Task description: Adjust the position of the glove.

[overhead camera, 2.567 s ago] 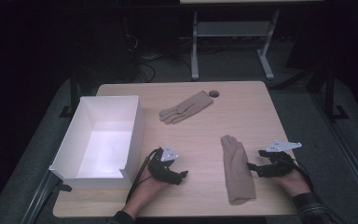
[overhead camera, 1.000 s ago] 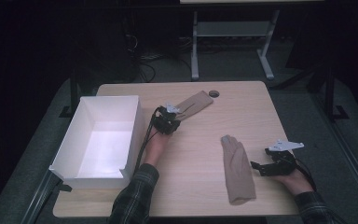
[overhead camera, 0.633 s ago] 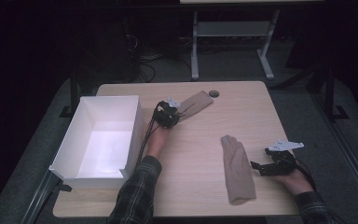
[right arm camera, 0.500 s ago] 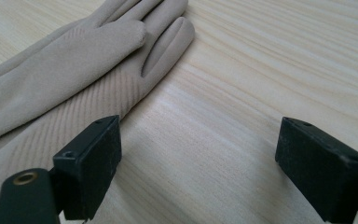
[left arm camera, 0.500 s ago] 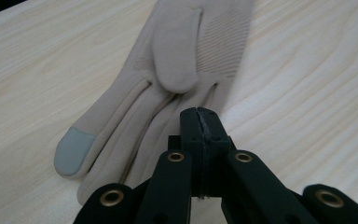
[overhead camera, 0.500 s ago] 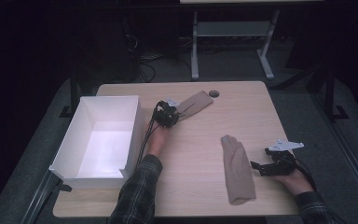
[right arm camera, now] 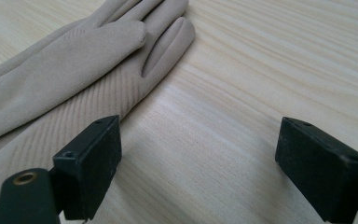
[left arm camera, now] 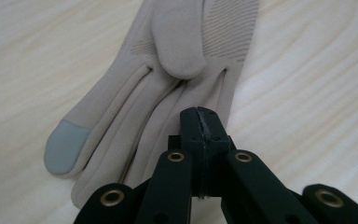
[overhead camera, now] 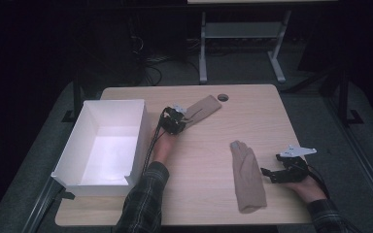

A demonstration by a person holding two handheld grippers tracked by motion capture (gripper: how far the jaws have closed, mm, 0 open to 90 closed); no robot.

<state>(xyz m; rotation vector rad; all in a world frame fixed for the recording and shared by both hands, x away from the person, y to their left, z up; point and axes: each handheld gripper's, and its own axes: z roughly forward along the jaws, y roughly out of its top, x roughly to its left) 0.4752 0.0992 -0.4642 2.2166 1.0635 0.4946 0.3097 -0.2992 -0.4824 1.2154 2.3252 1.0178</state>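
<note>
Left arm now outstretched (overhead camera: 161, 145), hand-held gripper (overhead camera: 174, 121) closed on glove (overhead camera: 201, 109)

A white open-topped box (overhead camera: 108, 143) stands on the left part of the light wooden table (overhead camera: 209, 204), its long side parallel to the table's left edge. A small dark round grommet (overhead camera: 223, 97) sits near the far edge. Beyond the table, a grey metal stand (overhead camera: 243, 43) rests on the dark floor (details there indistinct).
</note>
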